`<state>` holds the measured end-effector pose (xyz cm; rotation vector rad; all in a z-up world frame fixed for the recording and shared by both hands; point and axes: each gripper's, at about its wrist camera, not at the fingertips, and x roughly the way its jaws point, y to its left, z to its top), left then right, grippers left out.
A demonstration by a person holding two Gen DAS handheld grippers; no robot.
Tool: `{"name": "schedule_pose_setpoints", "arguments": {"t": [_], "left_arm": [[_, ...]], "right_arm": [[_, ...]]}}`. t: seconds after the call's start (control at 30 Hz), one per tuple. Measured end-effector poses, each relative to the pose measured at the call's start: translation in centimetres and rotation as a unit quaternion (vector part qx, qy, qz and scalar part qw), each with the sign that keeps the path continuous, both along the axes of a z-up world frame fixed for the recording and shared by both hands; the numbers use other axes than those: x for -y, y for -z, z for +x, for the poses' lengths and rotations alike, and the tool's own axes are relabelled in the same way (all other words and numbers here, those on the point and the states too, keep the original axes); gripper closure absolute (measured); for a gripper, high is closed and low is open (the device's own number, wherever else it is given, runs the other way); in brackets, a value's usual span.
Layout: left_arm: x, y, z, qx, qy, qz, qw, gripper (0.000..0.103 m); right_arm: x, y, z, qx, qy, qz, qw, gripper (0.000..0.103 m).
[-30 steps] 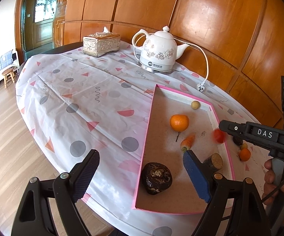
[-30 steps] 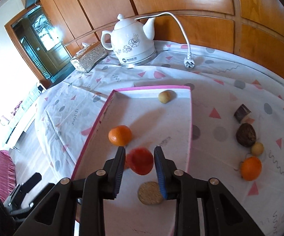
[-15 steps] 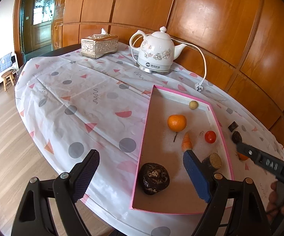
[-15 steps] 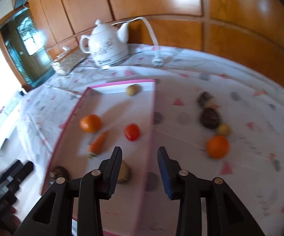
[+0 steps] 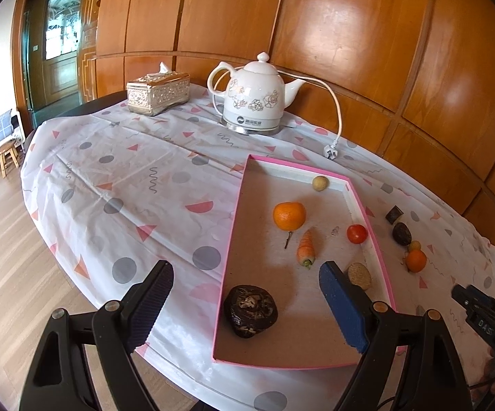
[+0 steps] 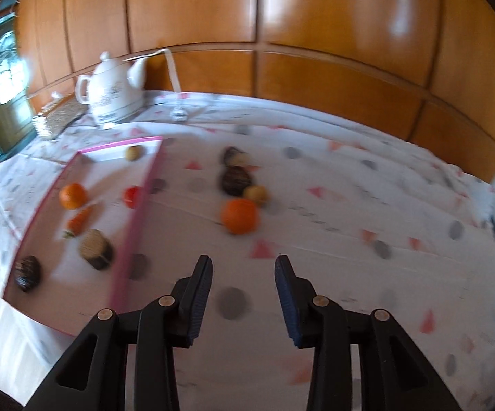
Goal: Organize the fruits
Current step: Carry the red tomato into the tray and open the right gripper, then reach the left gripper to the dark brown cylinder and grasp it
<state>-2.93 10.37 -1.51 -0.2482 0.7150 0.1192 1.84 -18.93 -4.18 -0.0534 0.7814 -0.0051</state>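
Observation:
A pink-rimmed tray (image 5: 233, 239) holds an orange (image 5: 289, 215), a carrot (image 5: 306, 248), a red tomato (image 5: 357, 233), a small tan ball (image 5: 320, 183), a dark lumpy fruit (image 5: 250, 310) and a tan-topped round piece (image 5: 359, 275). Right of the tray, on the cloth, lie another orange (image 6: 240, 215), a dark fruit (image 6: 235, 179), a small yellow fruit (image 6: 256, 194) and a dark chunk (image 6: 234, 156). My left gripper (image 5: 245, 270) stands wide open over the tray's near end, holding nothing. My right gripper (image 6: 244, 262) is open and empty above the cloth, just short of the loose orange.
A white kettle (image 5: 252, 102) with its cord and plug (image 5: 329, 152) and a tissue box (image 5: 158, 92) stand at the back by the wood-panelled wall. The table's rounded edge drops to the wooden floor on the left, where a small stool (image 5: 8, 157) stands.
The right gripper let go of the red tomato, which now lies in the tray, and swung right off the tray to above the cloth by the loose fruits. The left gripper stayed put.

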Motion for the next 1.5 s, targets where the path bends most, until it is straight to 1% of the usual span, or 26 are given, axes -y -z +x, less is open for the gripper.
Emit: {"name": "schedule_pose_setpoints", "arguments": {"t": [0.07, 0.2, 0.43, 0.63, 0.87, 1.1, 1.23, 1.43, 1.5], "left_arm": [[0.3, 0.0, 0.0, -0.002, 0.005, 0.003, 1.0000, 0.016], [0.9, -0.2, -0.2, -0.002, 0.013, 0.009, 0.9999, 0.016], [1.8, -0.3, -0.4, -0.005, 0.026, 0.019, 0.9995, 0.016], [2.6, -0.7, -0.5, -0.002, 0.040, 0.027, 0.9988, 0.016], [3.9, -1.4, -0.5, 0.004, 0.074, 0.032, 0.9967, 0.016], [5.7, -2.3, 0.3, 0.003, 0.112, 0.048, 0.9926, 0.016], [7.0, -2.6, 1.2, -0.002, 0.136, 0.052, 0.9894, 0.016], [10.1, -2.6, 3.1, -0.020, 0.189, 0.060, 0.9800, 0.016], [11.5, -2.3, 4.6, -0.038, 0.211, 0.057, 0.9751, 0.016]], "right_arm": [[1.4, 0.4, -0.7, -0.003, 0.019, -0.006, 1.000, 0.065], [4.5, 1.4, -1.9, -0.014, 0.062, 0.002, 0.998, 0.065], [7.7, 2.4, -3.6, -0.018, 0.114, 0.009, 0.993, 0.065], [9.1, 2.2, -4.4, -0.014, 0.137, 0.010, 0.990, 0.064], [10.3, 1.7, -5.4, -0.005, 0.156, 0.007, 0.988, 0.064], [11.9, 1.8, -5.7, -0.004, 0.182, 0.002, 0.983, 0.064], [13.3, 2.5, -5.8, -0.010, 0.205, 0.004, 0.979, 0.064], [15.1, 3.7, -5.7, -0.022, 0.226, 0.009, 0.974, 0.064], [15.6, 4.2, -5.5, -0.026, 0.229, 0.015, 0.973, 0.064]]}}
